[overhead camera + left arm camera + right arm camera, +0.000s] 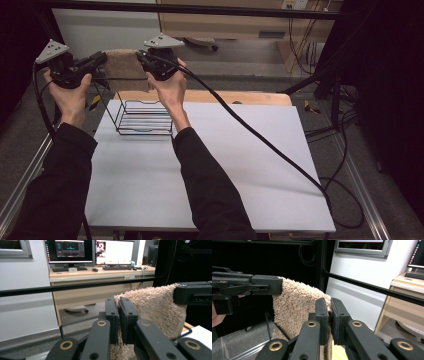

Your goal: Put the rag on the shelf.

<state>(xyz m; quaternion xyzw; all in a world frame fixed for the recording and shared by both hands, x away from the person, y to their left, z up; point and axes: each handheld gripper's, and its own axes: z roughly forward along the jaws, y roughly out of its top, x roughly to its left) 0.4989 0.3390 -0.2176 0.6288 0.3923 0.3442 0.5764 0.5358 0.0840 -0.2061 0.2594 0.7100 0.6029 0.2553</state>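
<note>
Left hand-held gripper [102, 58] and right hand-held gripper [141, 56] are each clamping a top corner of a tan towel [121, 64], holding it stretched in the air above the wire rack [145, 118] sitting near the surface's [225, 165] far-left corner.

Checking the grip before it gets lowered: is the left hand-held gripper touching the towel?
Touching. In the left gripper view the left hand-held gripper has its jaws shut on the towel edge, fabric pinched between the pads.
</note>
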